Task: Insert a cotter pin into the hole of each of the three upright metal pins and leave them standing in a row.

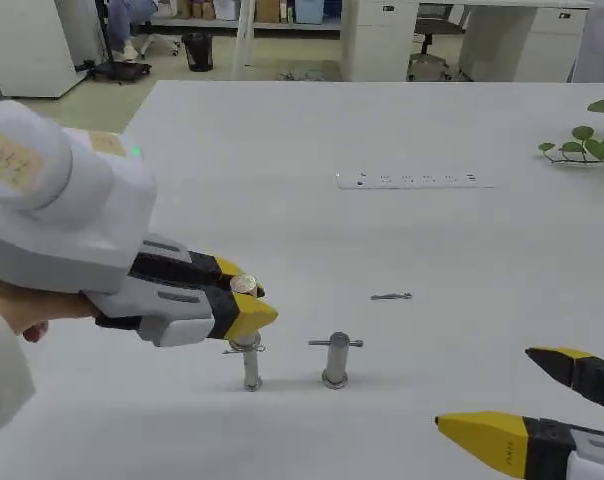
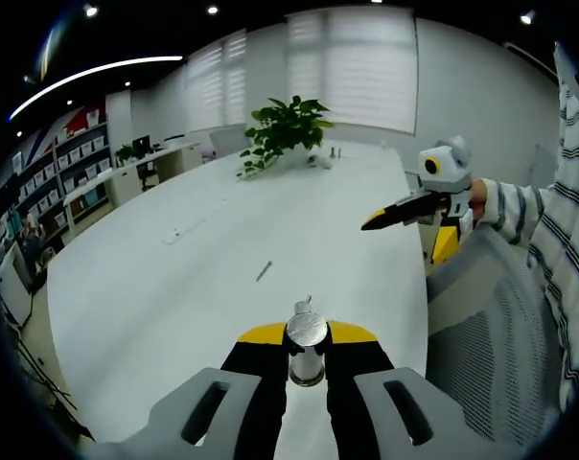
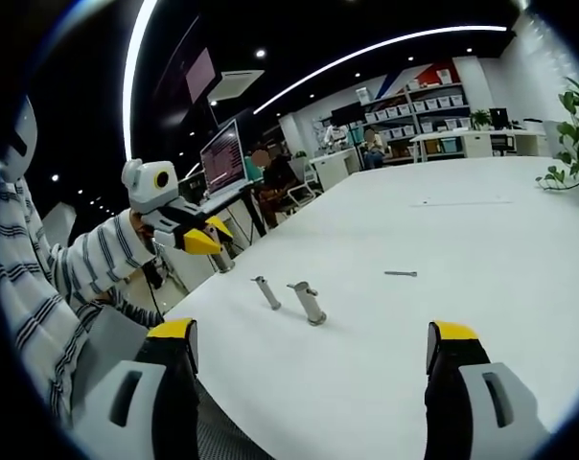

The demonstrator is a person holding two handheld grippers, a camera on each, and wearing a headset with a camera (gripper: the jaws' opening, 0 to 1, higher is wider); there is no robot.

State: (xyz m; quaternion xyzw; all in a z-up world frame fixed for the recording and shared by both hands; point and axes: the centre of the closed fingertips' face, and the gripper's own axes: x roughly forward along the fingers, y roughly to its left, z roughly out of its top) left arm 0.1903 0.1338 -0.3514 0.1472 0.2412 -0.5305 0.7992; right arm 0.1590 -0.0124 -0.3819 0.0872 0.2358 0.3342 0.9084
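**Mind the row as the third pin comes in**

Your left gripper (image 1: 257,300) is clamped on the held pin (image 1: 244,285), gripping it just under the head. It carries the pin in the air close above the left end of the row, by the near edge of the bench (image 1: 282,150). Your right gripper (image 1: 482,388) hangs over the same edge, to the right of the row, with its jaws wide apart and nothing between them.

The biggest risk is the bulk of the left gripper. If you lower it where it is, the jaws could clip the left standing pin (image 1: 250,368) and tip it into the right standing pin (image 1: 334,362). Release the held pin while it is tilted and it probably falls too. Its hole is hidden, so I cannot tell which way the hole faces.

The loose cotter pin (image 1: 391,296) lies flat, farther in from the near edge. It is thin enough that wide jaws may skid it away instead of lifting it. If you push it into a pin that nothing steadies, that pin would likely topple.

Counts:
- One bench.
- Two grippers.
- One power strip (image 1: 414,180), toward the middle of the bench.
- One plant (image 1: 587,140), at the right edge.
- Three metal pins: two standing and one held.
- Three cotter pins: the left cotter pin (image 1: 234,350) and the right cotter pin (image 1: 320,343) sit crosswise through the standing pins, and one lies loose.
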